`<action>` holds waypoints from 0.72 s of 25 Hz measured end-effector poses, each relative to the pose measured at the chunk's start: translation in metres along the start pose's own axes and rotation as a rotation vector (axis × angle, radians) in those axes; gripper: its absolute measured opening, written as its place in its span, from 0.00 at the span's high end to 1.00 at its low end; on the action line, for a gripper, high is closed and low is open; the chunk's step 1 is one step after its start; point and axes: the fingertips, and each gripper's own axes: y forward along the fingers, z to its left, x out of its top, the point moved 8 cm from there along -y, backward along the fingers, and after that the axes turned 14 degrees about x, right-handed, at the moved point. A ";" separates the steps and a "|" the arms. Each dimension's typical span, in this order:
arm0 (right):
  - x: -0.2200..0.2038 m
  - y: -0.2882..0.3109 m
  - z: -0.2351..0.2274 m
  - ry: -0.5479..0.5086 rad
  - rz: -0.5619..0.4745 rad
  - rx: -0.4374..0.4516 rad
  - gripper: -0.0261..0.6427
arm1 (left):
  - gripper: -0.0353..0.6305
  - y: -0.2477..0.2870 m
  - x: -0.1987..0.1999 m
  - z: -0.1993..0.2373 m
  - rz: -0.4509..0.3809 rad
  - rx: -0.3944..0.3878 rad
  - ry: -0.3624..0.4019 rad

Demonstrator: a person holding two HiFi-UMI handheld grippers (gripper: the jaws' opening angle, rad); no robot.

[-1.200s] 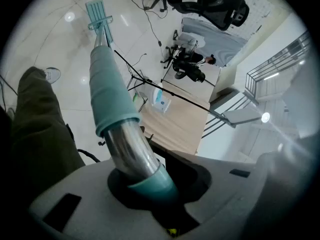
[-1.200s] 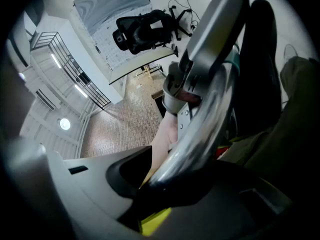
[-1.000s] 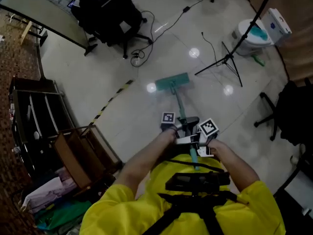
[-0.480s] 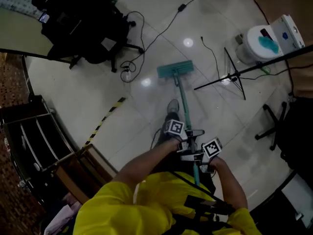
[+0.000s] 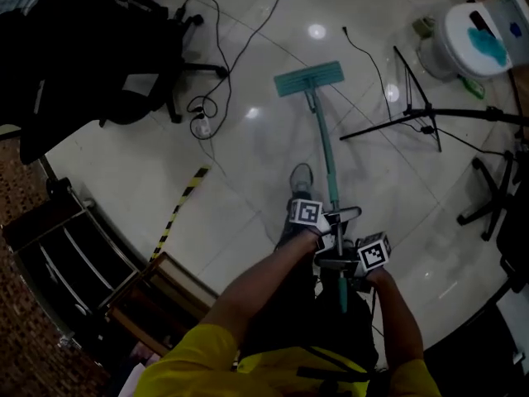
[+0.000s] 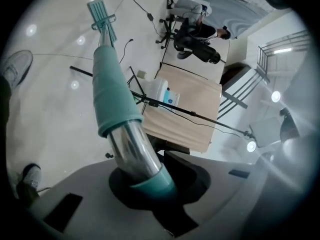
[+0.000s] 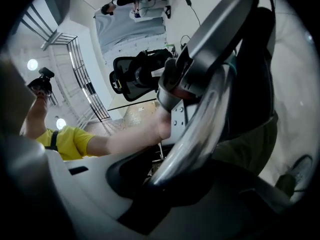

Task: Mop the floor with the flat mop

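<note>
The flat mop has a teal head (image 5: 309,78) lying flat on the glossy tile floor, far ahead of me. Its teal and chrome handle (image 5: 328,172) runs back to my hands. My left gripper (image 5: 333,221) is shut on the handle, higher toward the head. Just behind it, my right gripper (image 5: 341,264) is shut on the handle's near end. In the left gripper view the handle (image 6: 142,176) passes through the jaws and the mop head (image 6: 102,14) shows far off. The right gripper view has the chrome handle (image 7: 200,134) clamped between its jaws.
A black office chair (image 5: 91,48) and loose cables (image 5: 207,114) lie to the left of the mop. A tripod stand (image 5: 430,114) and a white bin (image 5: 483,35) stand at the right. Yellow-black tape (image 5: 182,205), a dark rack (image 5: 74,263) and my shoe (image 5: 299,178) are nearer.
The mop head has slid forward across the floor, away from me. Both grippers have kept their hold on the handle while I stepped on.
</note>
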 end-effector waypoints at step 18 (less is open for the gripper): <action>0.064 0.023 -0.025 0.010 -0.026 0.033 0.84 | 0.81 -0.015 0.074 0.006 0.096 0.166 0.130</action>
